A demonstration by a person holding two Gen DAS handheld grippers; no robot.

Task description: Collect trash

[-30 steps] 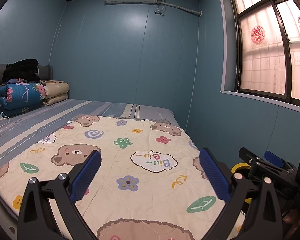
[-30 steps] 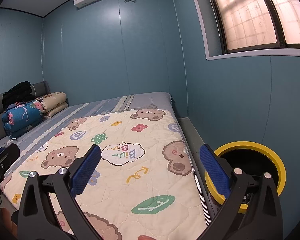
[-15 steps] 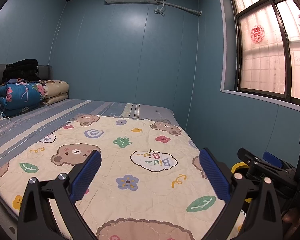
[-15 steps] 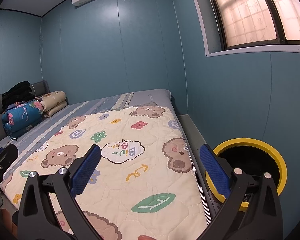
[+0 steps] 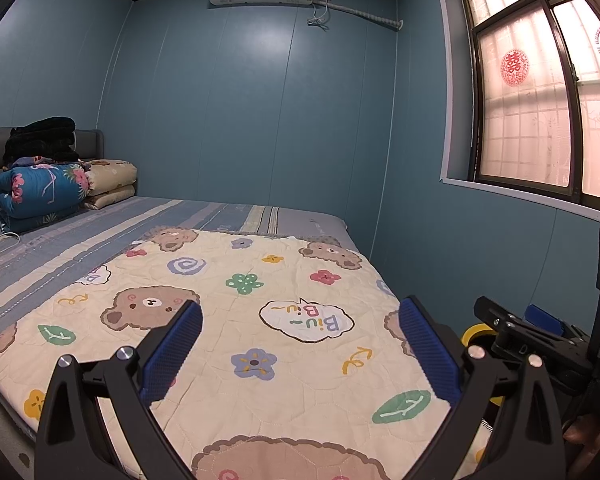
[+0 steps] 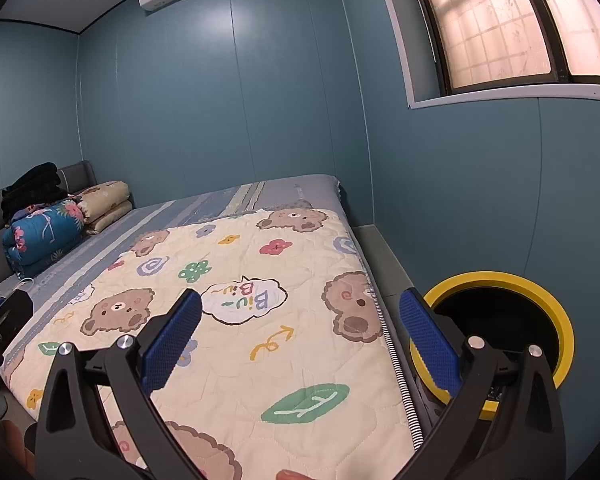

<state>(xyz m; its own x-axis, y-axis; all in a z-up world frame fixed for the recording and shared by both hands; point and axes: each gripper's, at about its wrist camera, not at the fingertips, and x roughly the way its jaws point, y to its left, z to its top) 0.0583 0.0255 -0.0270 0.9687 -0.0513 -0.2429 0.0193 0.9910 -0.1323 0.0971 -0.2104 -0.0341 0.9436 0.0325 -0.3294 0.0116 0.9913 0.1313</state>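
Hand-held grippers, left (image 5: 300, 344) and right (image 6: 300, 340), hover wide open and empty above the bear-print quilt (image 6: 260, 320), seemingly scanning for trash, none visible, with the yellow-rimmed bin (image 6: 540, 292) beside the bed.

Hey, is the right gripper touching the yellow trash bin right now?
Cannot tell. In the right wrist view the right gripper is open, and one finger overlaps the yellow trash bin's rim, so no gap or contact shows plainly.
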